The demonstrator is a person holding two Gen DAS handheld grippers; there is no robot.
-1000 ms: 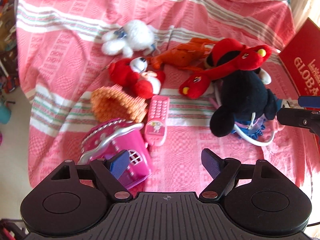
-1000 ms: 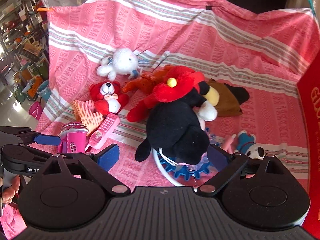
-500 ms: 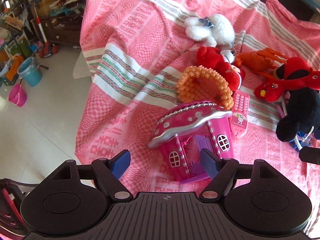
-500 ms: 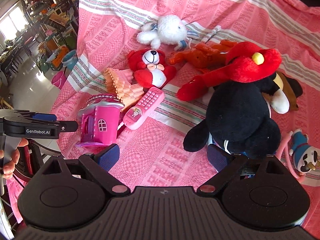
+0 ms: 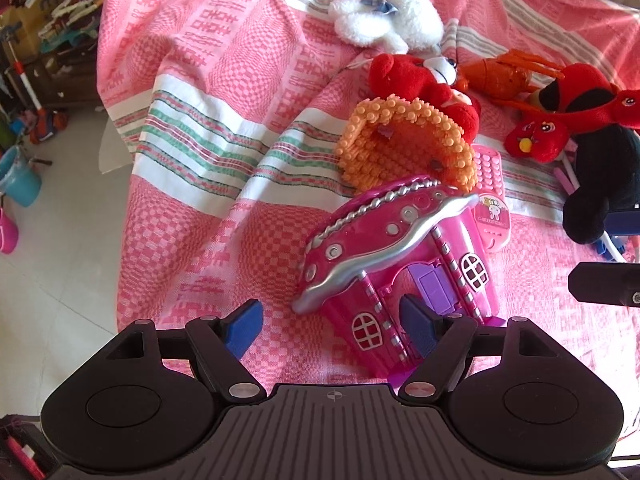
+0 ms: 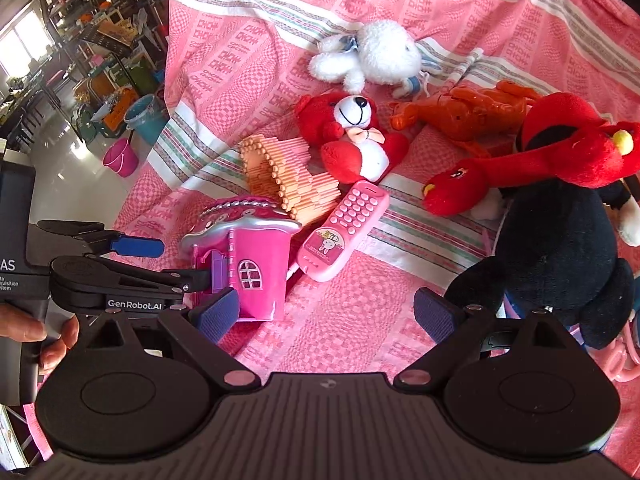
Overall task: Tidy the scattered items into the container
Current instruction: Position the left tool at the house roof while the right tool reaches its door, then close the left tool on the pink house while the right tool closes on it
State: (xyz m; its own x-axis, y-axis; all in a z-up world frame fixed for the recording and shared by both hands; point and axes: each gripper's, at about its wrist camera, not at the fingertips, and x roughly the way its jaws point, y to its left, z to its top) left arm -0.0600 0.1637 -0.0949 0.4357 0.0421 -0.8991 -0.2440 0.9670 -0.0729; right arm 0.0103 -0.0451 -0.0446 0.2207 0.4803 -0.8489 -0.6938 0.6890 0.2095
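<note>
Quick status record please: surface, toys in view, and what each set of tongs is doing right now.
surface: pink patterned cloth
near left tongs: pink toy house, open, straddling it, not gripping
right tongs: open, empty, above bare cloth
middle: pink toy phone, orange bristle block
back: red teddy, white plush, orange lobster
right: black plush
container: not visible

Pink woven cloth over the surface, toy house centre-left, toy phone at its three o'clock, plush toys toward twelve o'clock
</note>
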